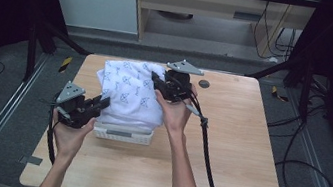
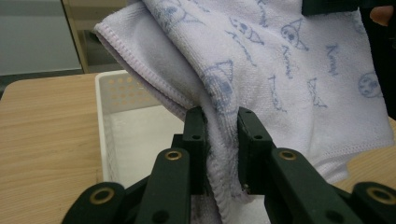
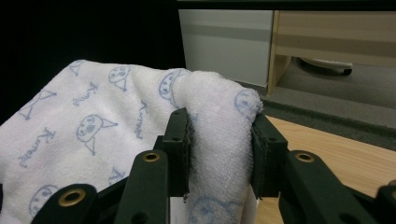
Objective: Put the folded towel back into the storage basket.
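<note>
A white towel (image 1: pixel 130 93) with blue cartoon prints hangs over a white perforated basket (image 1: pixel 122 133) near the middle of the wooden table. My left gripper (image 1: pixel 101 104) pinches the towel's near left edge; in the left gripper view the jaws squeeze the hemmed edge of the towel (image 2: pixel 280 70) at the left gripper (image 2: pixel 220 149), above the basket (image 2: pixel 112 93). My right gripper (image 1: pixel 158 83) clamps a thick fold at the towel's far right. In the right gripper view that bunched towel (image 3: pixel 93 126) sits between the jaws of the right gripper (image 3: pixel 219 149).
The wooden table (image 1: pixel 236 150) has bare room right of the basket and in front of it. A small dark disc (image 1: pixel 204 84) lies near the far edge. A black cable (image 1: pixel 207 156) trails from the right gripper across the table. Dark frame legs flank the table.
</note>
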{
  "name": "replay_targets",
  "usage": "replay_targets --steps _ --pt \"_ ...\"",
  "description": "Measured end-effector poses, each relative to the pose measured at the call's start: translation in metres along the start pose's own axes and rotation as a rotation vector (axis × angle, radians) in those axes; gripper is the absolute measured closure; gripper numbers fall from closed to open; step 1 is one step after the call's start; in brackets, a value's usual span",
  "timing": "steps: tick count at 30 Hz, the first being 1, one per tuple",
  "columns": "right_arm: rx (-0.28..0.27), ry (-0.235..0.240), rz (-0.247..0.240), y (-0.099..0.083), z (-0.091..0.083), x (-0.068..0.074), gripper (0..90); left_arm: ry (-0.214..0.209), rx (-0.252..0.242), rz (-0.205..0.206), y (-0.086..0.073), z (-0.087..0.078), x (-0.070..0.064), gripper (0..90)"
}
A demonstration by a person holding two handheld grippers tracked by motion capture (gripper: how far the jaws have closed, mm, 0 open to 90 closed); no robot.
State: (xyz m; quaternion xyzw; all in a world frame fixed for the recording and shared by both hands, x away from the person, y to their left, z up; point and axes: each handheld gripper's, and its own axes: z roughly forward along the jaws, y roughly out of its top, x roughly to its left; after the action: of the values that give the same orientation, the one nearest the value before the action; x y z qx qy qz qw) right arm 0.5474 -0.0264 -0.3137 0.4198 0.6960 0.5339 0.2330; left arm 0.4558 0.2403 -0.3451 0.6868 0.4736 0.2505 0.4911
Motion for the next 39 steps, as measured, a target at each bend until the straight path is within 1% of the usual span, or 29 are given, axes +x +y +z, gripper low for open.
replay_targets --steps 8,13,16,28,33,36,39 --pt "0.003 0.01 -0.014 0.001 0.015 0.004 64.6 0.019 0.003 -0.015 -0.002 0.003 0.011 75.2" --pt "0.018 0.019 -0.01 -0.002 0.026 0.003 64.6 0.038 0.014 -0.016 -0.005 0.009 0.017 75.3" --pt "0.023 0.021 -0.013 -0.004 0.031 0.003 64.6 0.042 0.02 -0.019 -0.008 0.012 0.02 75.3" --pt "0.075 0.011 -0.025 -0.02 0.059 0.001 64.6 0.072 0.068 -0.027 -0.022 0.031 0.032 75.3" --pt "0.092 0.004 -0.034 -0.026 0.066 0.001 64.5 0.079 0.088 -0.027 -0.027 0.038 0.034 75.2" --pt "0.104 -0.001 -0.03 -0.031 0.069 -0.001 64.5 0.083 0.1 -0.023 -0.03 0.042 0.035 75.2" --pt "0.112 0.003 -0.012 -0.037 0.072 -0.004 64.3 0.087 0.116 -0.022 -0.034 0.046 0.036 75.2"
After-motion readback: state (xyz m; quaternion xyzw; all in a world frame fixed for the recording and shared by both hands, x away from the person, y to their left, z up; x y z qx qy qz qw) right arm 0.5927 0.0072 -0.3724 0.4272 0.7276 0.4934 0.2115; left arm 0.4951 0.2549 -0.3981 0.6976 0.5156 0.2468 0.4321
